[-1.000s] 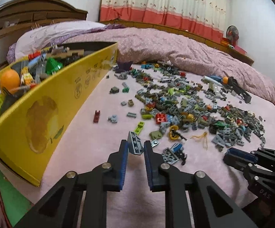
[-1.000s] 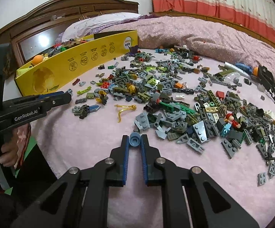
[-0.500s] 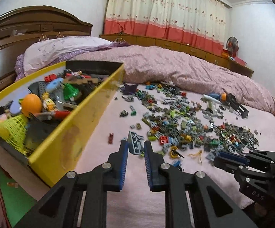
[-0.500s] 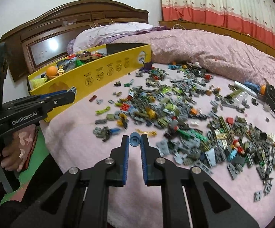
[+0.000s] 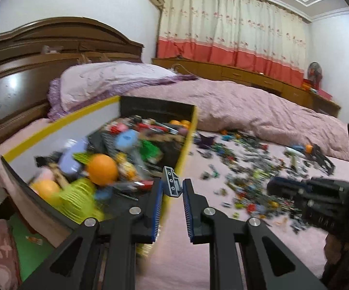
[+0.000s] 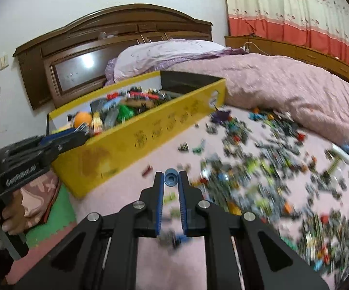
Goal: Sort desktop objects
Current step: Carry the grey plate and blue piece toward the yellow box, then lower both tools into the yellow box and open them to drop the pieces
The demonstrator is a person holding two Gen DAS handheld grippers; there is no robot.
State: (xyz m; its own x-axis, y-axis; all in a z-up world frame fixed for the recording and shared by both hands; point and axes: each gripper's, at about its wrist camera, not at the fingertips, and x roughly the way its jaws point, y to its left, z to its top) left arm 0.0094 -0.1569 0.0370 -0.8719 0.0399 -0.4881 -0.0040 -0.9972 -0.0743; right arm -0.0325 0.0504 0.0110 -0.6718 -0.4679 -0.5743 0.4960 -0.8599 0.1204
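My left gripper (image 5: 172, 184) is shut on a grey studded wedge plate (image 5: 172, 181), held up over the near rim of the yellow box (image 5: 187, 145). The box (image 6: 150, 135) holds mixed toys, among them an orange ball (image 5: 102, 169). My right gripper (image 6: 171, 177) is shut on a small round blue brick (image 6: 171, 178), raised above the pink sheet just right of the box's long side. A wide scatter of small building bricks (image 6: 259, 169) covers the bed to the right. The left gripper (image 6: 63, 142) also shows at the left of the right wrist view, at the box's near corner.
A rumpled pink quilt (image 5: 259, 106) and a purple pillow (image 5: 107, 79) lie behind the box. The brown headboard (image 6: 116, 33) stands at the back. A hand (image 6: 8, 215) holds the left tool. A green floor mat (image 6: 53, 215) lies beside the bed.
Both grippers have risen off the bed and swung left toward the yellow box, each keeping its brick. The box interior now fills the left wrist view.
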